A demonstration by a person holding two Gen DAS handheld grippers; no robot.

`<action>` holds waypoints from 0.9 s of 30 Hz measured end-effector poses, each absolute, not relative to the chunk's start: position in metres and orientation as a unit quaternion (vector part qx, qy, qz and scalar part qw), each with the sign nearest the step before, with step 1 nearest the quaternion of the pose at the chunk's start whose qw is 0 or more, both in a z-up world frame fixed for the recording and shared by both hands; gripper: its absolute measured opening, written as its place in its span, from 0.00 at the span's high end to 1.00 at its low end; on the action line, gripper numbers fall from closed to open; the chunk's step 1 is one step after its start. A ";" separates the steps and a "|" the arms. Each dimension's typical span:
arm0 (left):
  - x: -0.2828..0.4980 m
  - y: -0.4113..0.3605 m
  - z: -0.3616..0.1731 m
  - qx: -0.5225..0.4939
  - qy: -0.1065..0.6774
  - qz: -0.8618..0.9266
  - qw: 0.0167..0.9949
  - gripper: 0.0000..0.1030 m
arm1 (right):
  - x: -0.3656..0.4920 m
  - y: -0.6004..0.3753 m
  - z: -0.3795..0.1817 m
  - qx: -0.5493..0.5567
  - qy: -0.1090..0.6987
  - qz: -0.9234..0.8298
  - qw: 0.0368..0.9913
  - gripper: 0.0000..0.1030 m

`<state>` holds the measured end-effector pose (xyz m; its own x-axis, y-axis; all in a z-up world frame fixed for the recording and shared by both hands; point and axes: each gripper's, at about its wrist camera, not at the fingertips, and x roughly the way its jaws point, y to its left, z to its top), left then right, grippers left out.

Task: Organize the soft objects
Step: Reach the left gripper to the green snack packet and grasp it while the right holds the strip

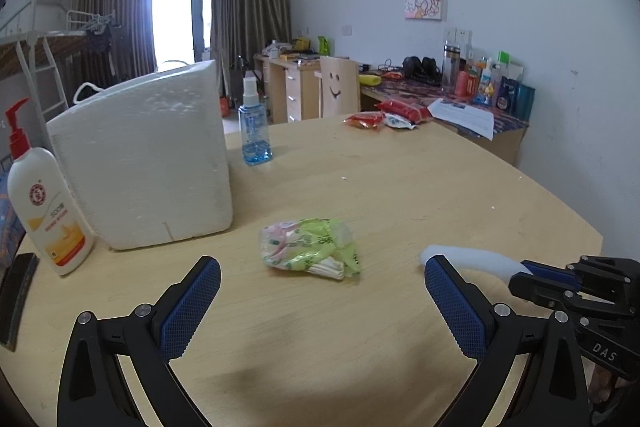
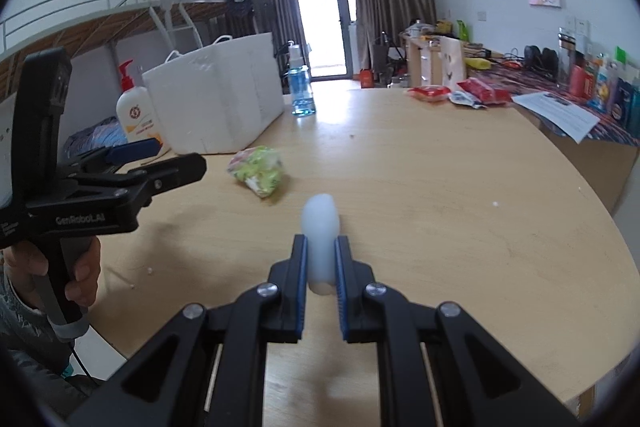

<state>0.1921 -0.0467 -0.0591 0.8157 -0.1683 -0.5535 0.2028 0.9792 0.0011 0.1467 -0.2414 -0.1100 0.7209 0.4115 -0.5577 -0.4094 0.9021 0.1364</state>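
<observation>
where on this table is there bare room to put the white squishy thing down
Open wood lies right of the green packet, toward the table's curved right edge, and in front of the red snack packs. The left is crowded: foam box, lotion bottle, blue spray bottle.

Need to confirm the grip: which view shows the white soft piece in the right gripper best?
The right wrist view: the white soft piece sits centred, pinched by the right gripper. The left wrist view shows it only side-on at the edge, partly hidden.

The wooden table point(image 1: 360, 187) bears a foam box point(image 1: 140, 159), lotion bottle point(image 1: 44, 203), spray bottle point(image 1: 255, 125) and tissue packet point(image 1: 310, 247).
</observation>
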 end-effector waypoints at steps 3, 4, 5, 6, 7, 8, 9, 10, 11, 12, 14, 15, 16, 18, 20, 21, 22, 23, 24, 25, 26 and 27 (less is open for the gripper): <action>0.202 -0.056 -0.062 0.033 0.302 -0.084 0.949 0.01 | 0.149 -0.253 -0.113 0.013 0.301 0.214 0.929 0.85; 0.206 -0.058 -0.063 0.030 0.306 -0.080 0.948 0.01 | 0.149 -0.257 -0.114 0.017 0.300 0.212 0.930 0.85; 0.208 -0.060 -0.064 0.029 0.309 -0.078 0.948 0.01 | 0.150 -0.260 -0.115 0.021 0.299 0.210 0.930 0.85; 0.211 -0.062 -0.064 0.029 0.312 -0.074 0.947 0.01 | 0.150 -0.264 -0.115 0.025 0.298 0.209 0.931 0.85; 0.214 -0.065 -0.065 0.030 0.315 -0.069 0.946 0.01 | 0.151 -0.266 -0.115 0.028 0.298 0.209 0.931 0.85; 0.216 -0.068 -0.065 0.031 0.317 -0.066 0.946 0.01 | 0.151 -0.269 -0.116 0.031 0.298 0.208 0.931 0.85; 0.218 -0.071 -0.066 0.033 0.319 -0.061 0.945 0.01 | 0.152 -0.272 -0.117 0.034 0.298 0.207 0.931 0.85; 0.220 -0.074 -0.066 0.034 0.320 -0.057 0.945 0.01 | 0.152 -0.275 -0.119 0.038 0.298 0.207 0.931 0.85; 0.222 -0.077 -0.066 0.033 0.322 -0.056 0.944 0.01 | 0.152 -0.277 -0.120 0.040 0.298 0.207 0.931 0.85; 0.223 -0.079 -0.067 0.032 0.324 -0.057 0.944 0.01 | 0.153 -0.280 -0.121 0.042 0.298 0.205 0.931 0.85; 0.225 -0.083 -0.068 0.039 0.325 -0.046 0.944 0.01 | 0.153 -0.285 -0.122 0.046 0.297 0.203 0.932 0.85; 0.227 -0.084 -0.069 0.040 0.327 -0.043 0.943 0.01 | 0.153 -0.287 -0.123 0.047 0.297 0.204 0.932 0.85; 0.229 -0.086 -0.071 0.041 0.332 -0.039 0.942 0.01 | 0.154 -0.288 -0.124 0.049 0.297 0.204 0.932 0.85; 0.234 -0.089 -0.074 0.045 0.342 -0.027 0.938 0.01 | 0.155 -0.291 -0.125 0.053 0.297 0.205 0.931 0.85; 0.240 -0.090 -0.077 0.047 0.352 -0.011 0.935 0.01 | 0.156 -0.293 -0.127 0.056 0.298 0.207 0.930 0.85; 0.242 -0.090 -0.078 0.045 0.356 -0.008 0.933 0.01 | 0.156 -0.293 -0.127 0.057 0.297 0.207 0.930 0.85; 0.247 -0.090 -0.081 0.043 0.365 -0.004 0.930 0.01 | 0.156 -0.294 -0.127 0.058 0.297 0.208 0.930 0.85; 0.249 -0.089 -0.082 0.042 0.371 0.002 0.928 0.03 | 0.156 -0.295 -0.127 0.059 0.296 0.209 0.930 0.85; 0.252 -0.088 -0.085 0.038 0.379 0.009 0.925 0.05 | 0.156 -0.296 -0.128 0.060 0.295 0.209 0.931 0.85; 0.255 -0.087 -0.087 0.034 0.384 0.012 0.922 0.06 | 0.156 -0.297 -0.128 0.062 0.294 0.209 0.931 0.85; 0.257 -0.087 -0.087 0.032 0.387 0.014 0.921 0.08 | 0.155 -0.298 -0.128 0.063 0.293 0.210 0.931 0.85; 0.258 -0.087 -0.089 0.029 0.390 0.018 0.920 0.09 | 0.155 -0.299 -0.128 0.065 0.293 0.209 0.931 0.85</action>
<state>0.2584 -0.0867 -0.0887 0.6952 0.0556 -0.7166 -0.0098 0.9976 0.0678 0.1549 -0.2989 -0.1285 0.7405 0.4279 -0.5182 -0.3520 0.9038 0.2433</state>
